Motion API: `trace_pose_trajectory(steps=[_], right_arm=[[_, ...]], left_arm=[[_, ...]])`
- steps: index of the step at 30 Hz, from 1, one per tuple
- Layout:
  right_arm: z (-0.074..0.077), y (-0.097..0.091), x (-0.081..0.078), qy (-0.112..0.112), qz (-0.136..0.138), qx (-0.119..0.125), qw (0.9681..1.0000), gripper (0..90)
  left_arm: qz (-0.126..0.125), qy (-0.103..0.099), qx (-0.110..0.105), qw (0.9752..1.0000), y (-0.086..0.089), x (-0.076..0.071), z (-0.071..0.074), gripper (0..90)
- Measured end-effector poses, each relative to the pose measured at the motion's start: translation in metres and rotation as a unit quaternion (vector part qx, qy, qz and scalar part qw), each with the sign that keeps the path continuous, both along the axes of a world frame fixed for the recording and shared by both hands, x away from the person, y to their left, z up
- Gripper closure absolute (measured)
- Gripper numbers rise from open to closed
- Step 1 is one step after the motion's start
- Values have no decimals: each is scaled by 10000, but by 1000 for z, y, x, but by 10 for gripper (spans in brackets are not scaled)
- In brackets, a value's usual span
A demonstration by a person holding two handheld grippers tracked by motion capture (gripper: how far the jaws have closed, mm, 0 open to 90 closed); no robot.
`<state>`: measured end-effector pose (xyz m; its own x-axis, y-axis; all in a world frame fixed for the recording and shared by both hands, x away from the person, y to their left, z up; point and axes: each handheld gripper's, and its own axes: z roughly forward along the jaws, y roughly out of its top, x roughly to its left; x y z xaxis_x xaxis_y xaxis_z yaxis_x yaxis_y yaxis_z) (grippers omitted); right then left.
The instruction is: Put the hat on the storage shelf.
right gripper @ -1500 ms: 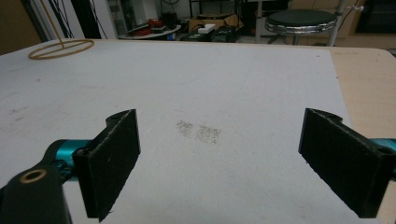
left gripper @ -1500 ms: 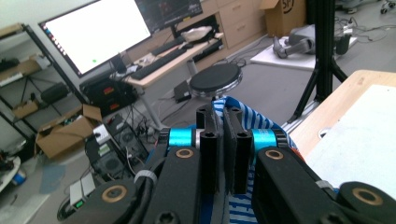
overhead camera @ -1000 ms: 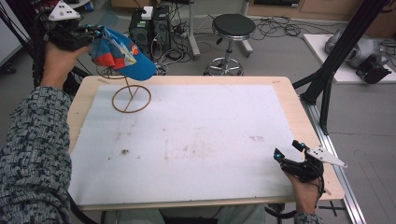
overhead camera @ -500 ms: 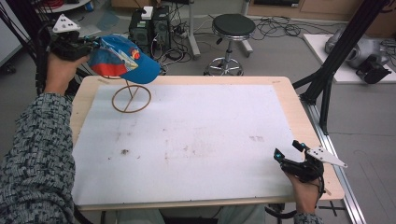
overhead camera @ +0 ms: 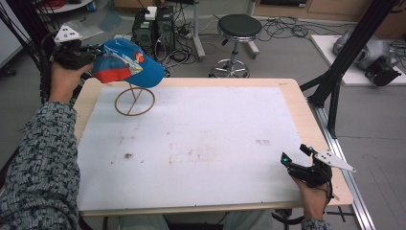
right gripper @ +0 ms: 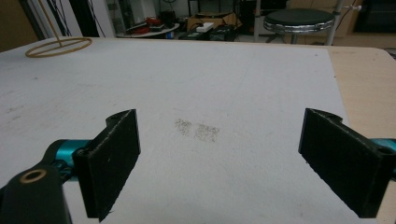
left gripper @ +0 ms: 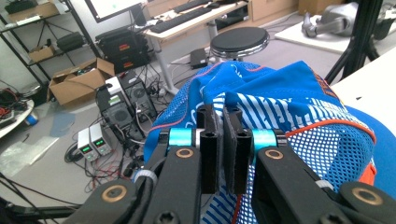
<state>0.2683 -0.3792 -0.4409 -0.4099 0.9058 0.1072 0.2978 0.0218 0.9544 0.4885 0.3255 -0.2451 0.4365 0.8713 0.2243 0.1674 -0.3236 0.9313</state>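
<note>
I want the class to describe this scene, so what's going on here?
A person works at a table with two tools. The left hand-held gripper is shut on a blue cap, holding it above a wire ring stand at the far left corner. The right hand-held gripper rests open near the front right edge, holding nothing.

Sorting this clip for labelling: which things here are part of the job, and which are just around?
In use: cap, pinched by the left tool; wire stand; right tool, open, idle above the table.
Just around: stool; computer boxes; floor cables.
</note>
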Motion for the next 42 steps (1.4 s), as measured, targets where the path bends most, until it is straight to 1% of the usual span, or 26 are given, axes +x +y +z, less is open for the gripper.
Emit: trace_pose_trajectory(steps=[2, 3, 8, 9, 11, 13, 14, 16, 17, 19, 21, 25, 28, 29, 31, 33, 34, 35, 37, 40, 41, 42], right_arm=[[-1, -1, 1, -65, 23, -44, 10000, 117], [-1, -1, 1, -58, 20, -39, 10000, 117], [0, -1, 1, -54, 22, -48, 10000, 117], [0, 0, 1, -49, 21, -50, 10000, 117], [0, 0, 1, -42, 18, -51, 10000, 117], [0, 0, 1, -33, 12, -41, 10000, 117], [0, 0, 1, -47, 20, -47, 10000, 117], [0, 0, 0, 4, 4, -22, 10000, 117], [0, -1, 1, -55, 11, -32, 10000, 117], [0, -1, 0, -45, 18, -28, 10000, 117], [0, -1, 0, -31, 17, -42, 10000, 117], [0, -1, 0, -31, 21, -43, 10000, 117], [-1, -1, 1, -35, 20, -63, 10000, 117], [-1, -1, 1, -35, 20, -63, 10000, 117], [0, -1, 1, -46, 20, -63, 10000, 117], [0, 0, 1, -37, 10, -68, 10000, 117], [-1, 0, 1, -51, 21, -68, 10000, 117], [-1, 0, 1, -44, 16, -60, 10000, 117], [0, 0, 1, -47, 15, -59, 10000, 117], [-1, 0, 1, -53, 25, -67, 10000, 117], [-1, 0, 1, -53, 25, -67, 10000, 117], [0, 0, 1, -46, 19, -54, 10000, 117]], left_arm=[[-45, -11, -88, 10000, 2, -1, -3, 860], [-56, -34, -136, 9999, 3, -2, -6, 860], [-97, -95, -209, 9997, 2, -3, -9, 859], [-128, -128, -283, 9994, 1, -3, -10, 857], [-135, -147, -263, 9995, 1, -3, -11, 855], [-80, -123, -249, 9996, 2, -2, -13, 854], [-57, -107, -268, 9996, 3, -2, -14, 855], [-70, -109, -283, 9995, 4, -1, -14, 857], [-60, -108, -274, 9995, 4, -1, -14, 858], [-27, -84, -280, 9996, 5, -1, -15, 860], [-17, -91, -328, 9994, 8, -2, -16, 863], [-3, -79, -335, 9994, 10, -2, -18, 864], [21, -74, -384, 9992, 12, -3, -21, 864], [18, -82, -404, 9992, 12, -3, -21, 864], [8, -125, -379, 9992, 11, -3, -22, 860], [-32, -150, -393, 9991, 10, -3, -24, 838], [-32, -150, -393, 9991, 10, -3, -24, 811], [3, -157, -418, 9990, 9, -3, -24, 749], [1, -141, -425, 9990, 9, -3, -25, 673], [-31, -138, -456, 9989, 9, -4, -25, 615], [-35, -132, -469, 9988, 9, -4, -24, 615], [-60, -142, -503, 9986, 9, -5, -24, 563]])
